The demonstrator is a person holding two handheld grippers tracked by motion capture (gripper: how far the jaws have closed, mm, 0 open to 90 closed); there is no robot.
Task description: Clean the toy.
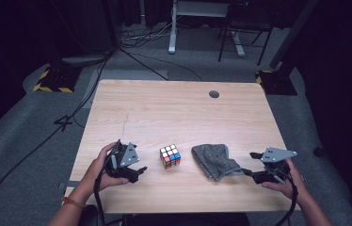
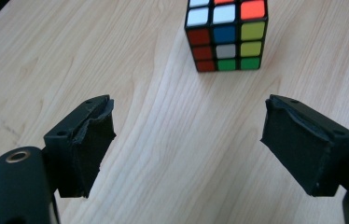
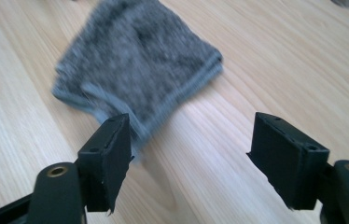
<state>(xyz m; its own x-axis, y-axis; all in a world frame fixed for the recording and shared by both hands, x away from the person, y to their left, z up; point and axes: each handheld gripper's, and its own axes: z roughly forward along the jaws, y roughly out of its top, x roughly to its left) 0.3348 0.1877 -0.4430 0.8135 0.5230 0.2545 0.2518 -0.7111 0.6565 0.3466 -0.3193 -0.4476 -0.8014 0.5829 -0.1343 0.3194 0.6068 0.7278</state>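
Note:
A scrambled colour cube (image 1: 170, 156) stands near the table's front middle; the left gripper view has the cube (image 2: 226, 36) ahead of the jaws. My left gripper (image 1: 140, 172) sits open just left of it, and between its fingertips (image 2: 189, 140) there is only bare wood. A folded grey cloth (image 1: 214, 160) lies right of the cube. My right gripper (image 1: 245, 173) is open at the cloth's right corner. In the right gripper view the cloth (image 3: 137, 60) lies ahead, its near edge beside the left jaw, and the gripper (image 3: 191, 156) holds nothing.
The wooden table (image 1: 174, 113) has a round cable hole (image 1: 214, 94) at its back right. Dark cables and stand legs lie on the grey floor beyond the table. Hands hold both grippers at the front edge.

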